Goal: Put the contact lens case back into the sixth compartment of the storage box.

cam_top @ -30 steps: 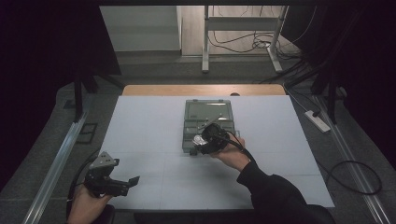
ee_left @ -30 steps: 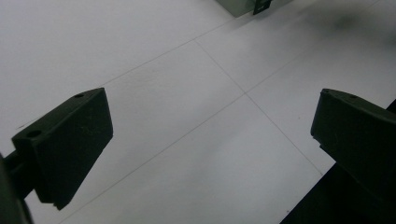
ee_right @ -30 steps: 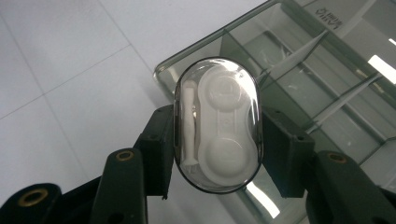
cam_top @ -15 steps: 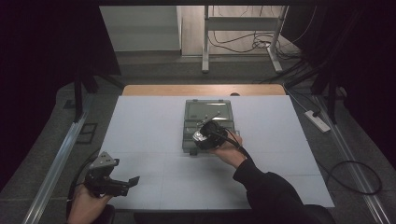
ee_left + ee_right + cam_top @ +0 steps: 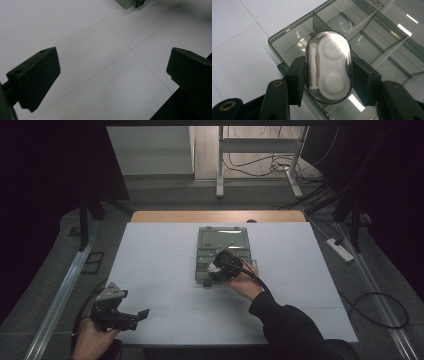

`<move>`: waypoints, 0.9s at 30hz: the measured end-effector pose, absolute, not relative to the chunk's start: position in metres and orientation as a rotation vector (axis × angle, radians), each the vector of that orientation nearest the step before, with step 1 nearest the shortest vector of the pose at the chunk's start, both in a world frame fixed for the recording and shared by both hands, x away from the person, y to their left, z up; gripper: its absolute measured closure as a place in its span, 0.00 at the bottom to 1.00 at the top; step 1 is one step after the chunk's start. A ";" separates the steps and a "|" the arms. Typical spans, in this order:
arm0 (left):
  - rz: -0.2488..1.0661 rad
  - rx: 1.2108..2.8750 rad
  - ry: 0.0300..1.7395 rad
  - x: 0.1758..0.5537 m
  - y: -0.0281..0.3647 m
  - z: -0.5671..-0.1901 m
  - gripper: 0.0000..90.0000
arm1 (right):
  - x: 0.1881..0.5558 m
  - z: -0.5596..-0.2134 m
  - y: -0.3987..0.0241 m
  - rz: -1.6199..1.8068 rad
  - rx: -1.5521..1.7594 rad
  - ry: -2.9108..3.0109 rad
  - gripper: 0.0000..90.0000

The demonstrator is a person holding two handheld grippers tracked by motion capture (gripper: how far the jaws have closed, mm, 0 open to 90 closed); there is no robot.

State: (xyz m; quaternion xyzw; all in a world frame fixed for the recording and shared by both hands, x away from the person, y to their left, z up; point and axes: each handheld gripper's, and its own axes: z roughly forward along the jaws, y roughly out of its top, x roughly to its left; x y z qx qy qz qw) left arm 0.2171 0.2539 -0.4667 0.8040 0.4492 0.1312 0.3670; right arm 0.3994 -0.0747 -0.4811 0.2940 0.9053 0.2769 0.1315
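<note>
sitting between the right gripper (image 5: 328, 75) jaws, the oval case (image 5: 328, 66) is held over the compartment box (image 5: 387, 37).

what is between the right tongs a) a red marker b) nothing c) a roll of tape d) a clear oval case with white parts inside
d: in the right gripper view the right tongs sit on either side of a clear oval case with white parts inside, held over the divided box.
</note>
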 end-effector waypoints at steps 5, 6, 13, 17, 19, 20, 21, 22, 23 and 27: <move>0.338 2.067 1.153 0.217 0.254 -0.467 0.00 | 0.399 -0.479 -0.076 0.805 0.846 2.625 0.46; 0.338 2.067 1.153 0.217 0.254 -0.467 0.00 | 0.399 -0.478 -0.076 0.805 0.841 2.623 0.45; 0.337 2.065 1.153 0.217 0.254 -0.467 0.00 | 0.398 -0.474 -0.081 0.843 0.828 2.626 0.39; 0.336 2.065 1.152 0.217 0.254 -0.467 0.00 | 0.397 -0.469 -0.085 0.879 0.814 2.654 0.32; 0.336 2.065 1.152 0.217 0.254 -0.467 0.00 | 0.395 -0.468 -0.087 0.897 0.792 2.677 0.29; 0.336 2.065 1.152 0.217 0.254 -0.467 0.00 | 0.394 -0.466 -0.088 0.901 0.790 2.682 0.28; 0.337 2.065 1.152 0.217 0.254 -0.467 0.00 | 0.393 -0.466 -0.088 0.906 0.787 2.688 0.28; 0.337 2.066 1.151 0.217 0.254 -0.467 0.00 | 0.392 -0.465 -0.089 0.907 0.794 2.696 0.26; 0.337 2.066 1.151 0.217 0.254 -0.467 0.00 | 0.392 -0.464 -0.090 0.908 0.798 2.702 0.25; 0.337 2.065 1.151 0.217 0.254 -0.467 0.00 | 0.389 -0.463 -0.093 0.922 0.800 2.719 0.22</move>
